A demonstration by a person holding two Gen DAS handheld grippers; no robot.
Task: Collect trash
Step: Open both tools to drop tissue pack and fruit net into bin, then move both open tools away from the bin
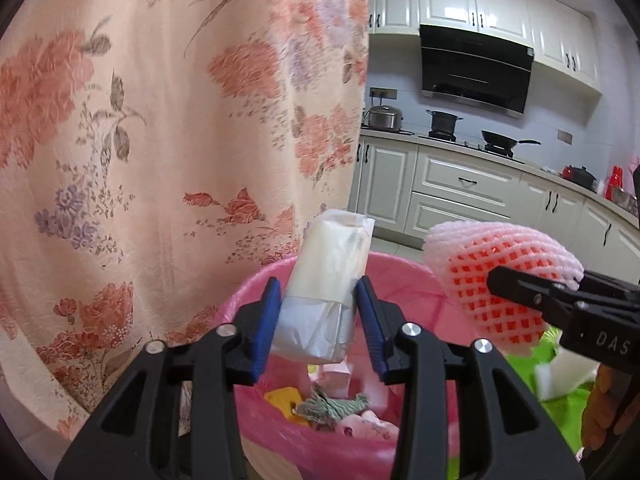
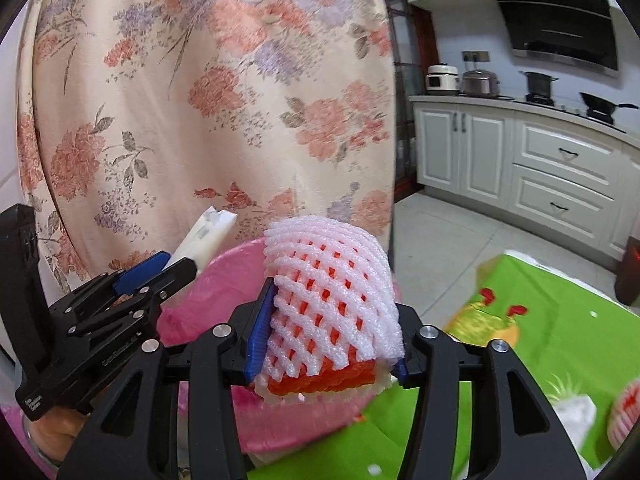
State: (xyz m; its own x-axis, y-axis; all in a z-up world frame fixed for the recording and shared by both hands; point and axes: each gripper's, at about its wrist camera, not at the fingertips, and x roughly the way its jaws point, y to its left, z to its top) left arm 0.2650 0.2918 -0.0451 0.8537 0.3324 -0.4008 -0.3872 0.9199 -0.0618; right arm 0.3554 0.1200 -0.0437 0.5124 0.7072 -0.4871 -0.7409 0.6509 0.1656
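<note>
In a white-cabinet kitchen, beside a floral curtain [image 1: 160,140], 2 grippers hover over a pink-lined trash bin [image 1: 256,292]. The left gripper [image 1: 316,320] clasps an upright plastic wrapper [image 1: 324,280] directly above the opening; the right gripper [image 2: 326,340] clenches a foam fruit net [image 2: 332,292] just beside the rim.

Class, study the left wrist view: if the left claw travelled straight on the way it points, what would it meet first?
Probably the floral curtain beyond the pink bin; the left claw already grips a plastic packet. Depth is unclear.
</note>
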